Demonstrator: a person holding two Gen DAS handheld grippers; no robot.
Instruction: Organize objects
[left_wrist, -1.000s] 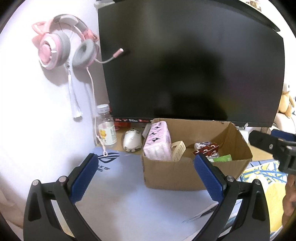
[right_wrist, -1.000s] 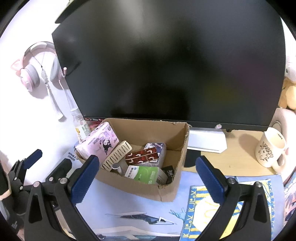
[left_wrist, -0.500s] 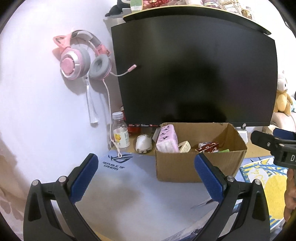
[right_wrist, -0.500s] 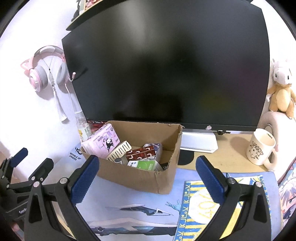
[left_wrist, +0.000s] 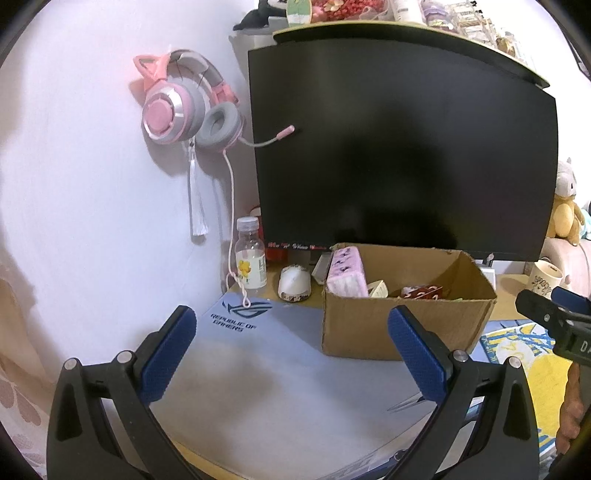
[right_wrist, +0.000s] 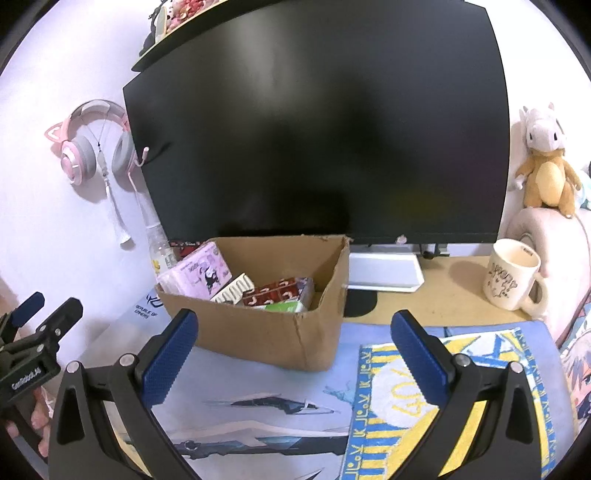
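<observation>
A brown cardboard box (left_wrist: 402, 325) (right_wrist: 266, 332) stands on the desk mat in front of the monitor. Inside it lie a pink tissue pack (left_wrist: 347, 273) (right_wrist: 197, 271), a cream comb (right_wrist: 234, 290), a red patterned packet (right_wrist: 277, 293) and a green-white packet (right_wrist: 286, 306). My left gripper (left_wrist: 291, 343) is open and empty, held back from the box over the grey mat. My right gripper (right_wrist: 293, 345) is open and empty too, hanging before the box's front wall. Each gripper shows at the edge of the other's view.
A big black monitor (right_wrist: 317, 122) fills the back. Left of the box stand a clear bottle (left_wrist: 251, 258) and a white mouse (left_wrist: 294, 283). Pink headphones (left_wrist: 184, 99) hang on the wall. A cream mug (right_wrist: 513, 278) and a plush toy (right_wrist: 546, 162) sit at the right.
Both grippers have pulled back and risen from the box, which now looks smaller and farther. Their jaws stay open. The box's contents have not moved.
</observation>
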